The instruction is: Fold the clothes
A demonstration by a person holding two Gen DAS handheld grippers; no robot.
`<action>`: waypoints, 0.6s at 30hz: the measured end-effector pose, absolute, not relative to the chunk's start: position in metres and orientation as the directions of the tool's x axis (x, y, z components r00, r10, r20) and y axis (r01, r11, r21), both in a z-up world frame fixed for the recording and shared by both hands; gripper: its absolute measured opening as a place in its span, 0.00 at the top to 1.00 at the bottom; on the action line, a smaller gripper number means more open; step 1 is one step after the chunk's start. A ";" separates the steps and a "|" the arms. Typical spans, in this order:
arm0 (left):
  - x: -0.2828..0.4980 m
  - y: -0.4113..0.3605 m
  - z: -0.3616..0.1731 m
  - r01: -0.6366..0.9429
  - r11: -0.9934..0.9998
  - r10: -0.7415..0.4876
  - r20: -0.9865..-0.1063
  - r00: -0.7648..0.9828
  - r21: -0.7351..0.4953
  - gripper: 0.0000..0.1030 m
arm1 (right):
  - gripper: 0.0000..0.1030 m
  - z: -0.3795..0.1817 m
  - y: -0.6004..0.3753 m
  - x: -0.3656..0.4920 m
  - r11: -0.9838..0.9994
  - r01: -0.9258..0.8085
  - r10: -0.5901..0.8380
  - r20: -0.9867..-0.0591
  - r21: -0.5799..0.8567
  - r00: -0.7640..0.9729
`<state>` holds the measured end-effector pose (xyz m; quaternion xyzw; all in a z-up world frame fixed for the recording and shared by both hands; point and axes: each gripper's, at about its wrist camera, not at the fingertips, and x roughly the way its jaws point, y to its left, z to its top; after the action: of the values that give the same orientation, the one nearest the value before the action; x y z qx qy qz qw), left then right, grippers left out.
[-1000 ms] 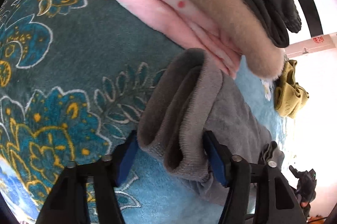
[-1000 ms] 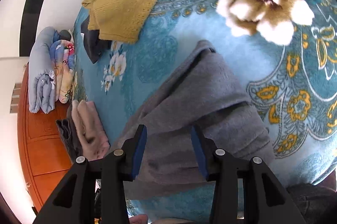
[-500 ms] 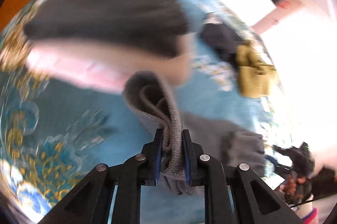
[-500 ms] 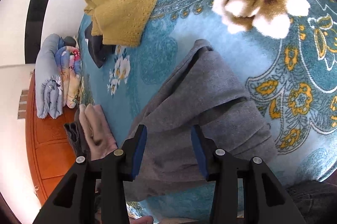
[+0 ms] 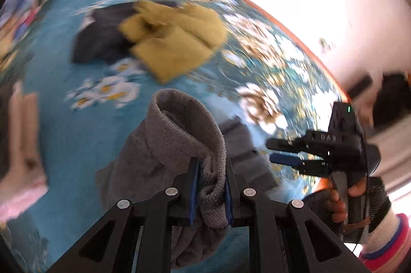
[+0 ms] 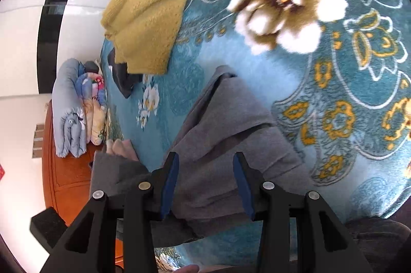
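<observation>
1. Bedroom; a bed with a teal floral blanket is the work surface, white wall behind, and an orange wooden bed frame runs along the edge.
2. The grey garment lies partly on the blanket; its ribbed cuff end is lifted off the bed.
3. Left gripper: the jaws have just closed and now pinch bunched grey knit between the blue pads.
4. Right gripper: jaws spread, hovering over the grey fabric with nothing pinched.
5. Other clothes: a yellow knit sweater sits on a dark garment, well apart from the grey one.
6. Risk: the pinch holds only a wad of the cuff, so a fast swing could pull it free.
7. Risk: with the right jaws not holding the body down, the whole garment may drag and crease instead of folding.
8. Hard to see: the left view is motion-blurred and the blanket pattern smeared.
9. Hidden: the garment's near edge is behind the gripper bodies; shirt or trousers, cannot tell.
</observation>
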<state>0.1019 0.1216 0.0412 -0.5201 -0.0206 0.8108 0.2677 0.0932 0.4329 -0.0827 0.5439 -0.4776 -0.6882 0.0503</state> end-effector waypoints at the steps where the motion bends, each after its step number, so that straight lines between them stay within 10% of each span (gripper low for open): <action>1: 0.100 0.134 0.035 -0.422 -0.855 0.444 -0.845 -0.300 -0.299 0.82 | 0.56 -0.084 0.436 0.095 -0.533 -0.458 -0.586 -0.701 0.711 -0.406; 18: 0.075 0.117 0.012 -0.272 -0.835 0.537 -0.816 -0.214 -0.478 0.46 | 0.56 -0.088 0.440 0.097 -0.543 -0.453 -0.588 -0.705 0.707 -0.396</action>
<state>0.0748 0.1165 0.0119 -0.5692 -0.1161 0.7705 0.2625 0.0965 0.4401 -0.0878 0.5475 -0.4756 -0.6868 0.0493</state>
